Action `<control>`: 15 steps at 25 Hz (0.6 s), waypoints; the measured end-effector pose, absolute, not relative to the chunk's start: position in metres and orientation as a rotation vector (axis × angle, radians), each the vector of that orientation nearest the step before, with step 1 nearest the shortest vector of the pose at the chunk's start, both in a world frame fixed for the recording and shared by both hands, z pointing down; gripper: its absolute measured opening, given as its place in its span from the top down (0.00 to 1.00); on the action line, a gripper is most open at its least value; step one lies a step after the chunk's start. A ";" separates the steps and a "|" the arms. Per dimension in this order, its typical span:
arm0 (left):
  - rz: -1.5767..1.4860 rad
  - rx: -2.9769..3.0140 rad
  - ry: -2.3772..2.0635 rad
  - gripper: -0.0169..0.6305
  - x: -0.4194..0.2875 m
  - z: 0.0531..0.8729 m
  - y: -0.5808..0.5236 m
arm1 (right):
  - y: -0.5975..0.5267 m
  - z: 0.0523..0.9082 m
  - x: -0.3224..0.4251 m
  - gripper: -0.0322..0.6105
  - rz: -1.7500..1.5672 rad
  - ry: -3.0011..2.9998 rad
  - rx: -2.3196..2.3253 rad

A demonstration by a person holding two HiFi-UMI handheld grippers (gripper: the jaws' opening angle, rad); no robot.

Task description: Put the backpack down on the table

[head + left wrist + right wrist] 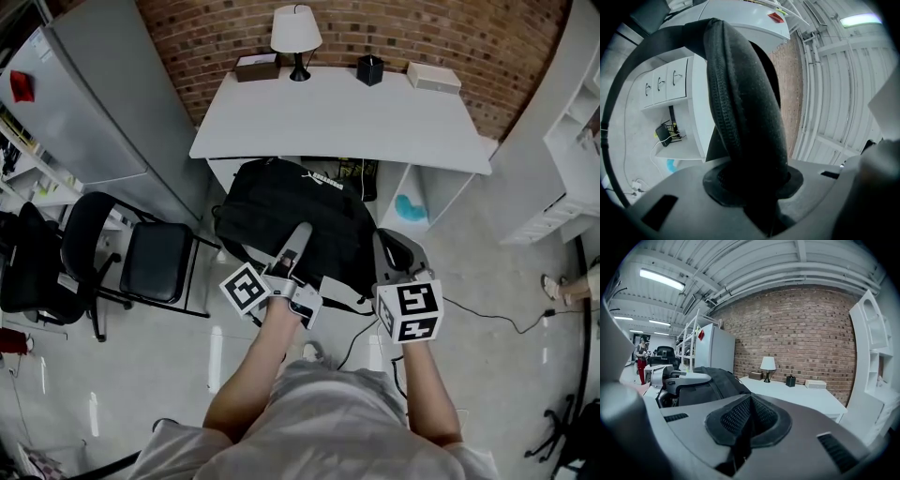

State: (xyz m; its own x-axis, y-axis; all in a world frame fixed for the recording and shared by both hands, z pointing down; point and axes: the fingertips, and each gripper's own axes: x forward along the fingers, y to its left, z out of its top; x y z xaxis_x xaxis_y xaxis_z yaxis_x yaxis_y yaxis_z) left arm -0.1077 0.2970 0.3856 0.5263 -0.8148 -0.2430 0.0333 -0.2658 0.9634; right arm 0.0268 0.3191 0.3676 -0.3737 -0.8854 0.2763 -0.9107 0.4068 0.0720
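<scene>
A black backpack (291,202) hangs in front of me, just short of the white table (337,117), carried by both grippers. My left gripper (298,234) is shut on a thick padded shoulder strap (740,108), which arches up from between its pads (752,176). At the bag's right edge, my right gripper (389,246) has its pads pressed together (749,420) on a thin black piece of the bag. In the right gripper view the backpack (717,380) and the left gripper (679,378) lie to the left, with the table (797,397) ahead.
On the table's far edge stand a lamp (296,33), a brown box (257,67), a black holder (370,69) and a white box (433,77). A black chair (155,258) and a grey fridge (103,103) stand left, white shelving (572,141) right. A cable (487,314) crosses the floor.
</scene>
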 end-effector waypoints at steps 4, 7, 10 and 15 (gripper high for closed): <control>-0.944 1.640 -0.656 0.81 -0.132 0.386 0.279 | 0.303 0.365 0.005 0.95 0.122 -2.376 1.588; -0.953 1.630 -0.651 0.81 -0.144 0.385 0.269 | 0.294 0.363 -0.006 0.95 0.116 -2.368 1.591; -0.961 1.627 -0.650 0.81 -0.152 0.385 0.262 | 0.288 0.362 -0.011 0.95 0.113 -2.364 1.593; -0.965 1.637 -0.654 0.81 -0.158 0.384 0.249 | 0.274 0.364 -0.017 0.95 0.112 -2.370 1.591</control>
State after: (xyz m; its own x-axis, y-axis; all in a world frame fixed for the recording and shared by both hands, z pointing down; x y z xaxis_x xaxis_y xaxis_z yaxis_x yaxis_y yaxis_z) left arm -0.1585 0.2494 0.3839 0.5209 -0.8122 -0.2627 0.0573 -0.2738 0.9601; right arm -0.0169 0.2744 0.3637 -0.3517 -0.8946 0.2758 -0.9166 0.3889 0.0927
